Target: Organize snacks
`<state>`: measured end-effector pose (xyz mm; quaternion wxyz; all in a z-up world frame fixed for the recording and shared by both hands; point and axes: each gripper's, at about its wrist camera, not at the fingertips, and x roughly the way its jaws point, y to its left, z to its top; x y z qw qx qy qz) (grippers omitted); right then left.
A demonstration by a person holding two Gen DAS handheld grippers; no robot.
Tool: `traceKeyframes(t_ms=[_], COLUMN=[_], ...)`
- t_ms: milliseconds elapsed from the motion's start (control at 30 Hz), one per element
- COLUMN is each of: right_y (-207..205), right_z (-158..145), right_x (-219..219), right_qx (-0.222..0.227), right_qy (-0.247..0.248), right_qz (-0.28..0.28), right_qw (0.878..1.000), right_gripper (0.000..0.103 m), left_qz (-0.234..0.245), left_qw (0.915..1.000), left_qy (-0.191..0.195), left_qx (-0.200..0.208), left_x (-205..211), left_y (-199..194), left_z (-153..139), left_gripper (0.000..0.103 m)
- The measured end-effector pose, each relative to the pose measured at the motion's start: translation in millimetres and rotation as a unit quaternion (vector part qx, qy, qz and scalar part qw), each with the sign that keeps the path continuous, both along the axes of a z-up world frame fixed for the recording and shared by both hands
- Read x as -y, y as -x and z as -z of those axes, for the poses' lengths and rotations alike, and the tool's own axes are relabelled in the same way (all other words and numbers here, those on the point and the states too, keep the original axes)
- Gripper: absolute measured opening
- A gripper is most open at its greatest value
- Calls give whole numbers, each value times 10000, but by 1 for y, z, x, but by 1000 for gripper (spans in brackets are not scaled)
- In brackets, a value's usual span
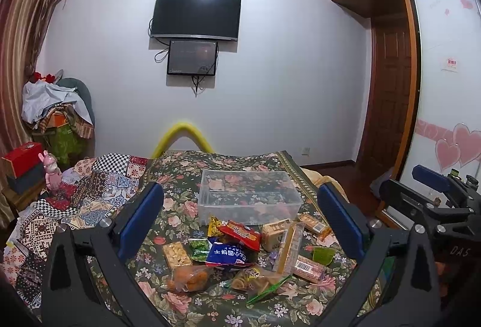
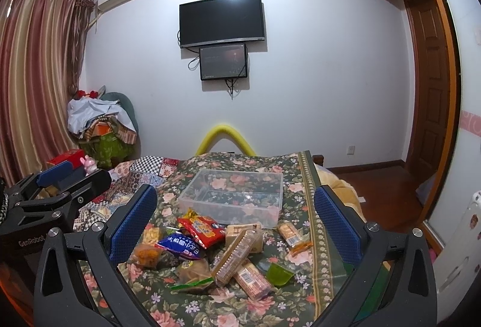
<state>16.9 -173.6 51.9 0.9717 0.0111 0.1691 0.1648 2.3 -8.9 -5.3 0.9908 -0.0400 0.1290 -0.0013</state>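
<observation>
Floral cloth (image 1: 180, 206) is spread over the bed, and a clear plastic bin (image 1: 249, 196) is set on it beyond a heap of snack packets (a blue bag (image 1: 227, 255) and a red bag (image 1: 240, 233) lie uppermost). Both the left claw (image 1: 240, 221) and the right claw (image 2: 237, 221) are held spread wide above the heap, with nothing gripped.

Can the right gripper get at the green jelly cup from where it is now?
Probably yes. The right gripper is open and empty, and the green jelly cup sits at the near right edge of the snack pile with nothing on top. The wrapped cracker pack lies close on its left.
</observation>
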Motion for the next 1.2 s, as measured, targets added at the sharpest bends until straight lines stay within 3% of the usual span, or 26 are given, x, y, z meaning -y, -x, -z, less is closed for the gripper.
traceKeyframes(t_ms=[267, 633, 867, 1200], right_y=[-8, -34, -52, -86], right_z=[7, 48, 82, 134], right_x=[-1, 12, 23, 37], right_qx=[-154, -879, -1484, -2550], right_qy=[3, 93, 390, 574], right_qz=[-1, 157, 357, 460], right_qw=[9999, 9960, 9875, 9641], right_gripper=[103, 103, 103, 102], left_qz=[-1, -31, -209, -137], left_qw=[9999, 9959, 9877, 9708], left_qy=[-28, -158, -96, 86], left_qx=[-118, -895, -1548, -2393], left_x=[-6, -35, -59, -74], left_y=[-7, -34, -53, -86], left_z=[9, 57, 100, 154], left_gripper=[103, 103, 101, 97])
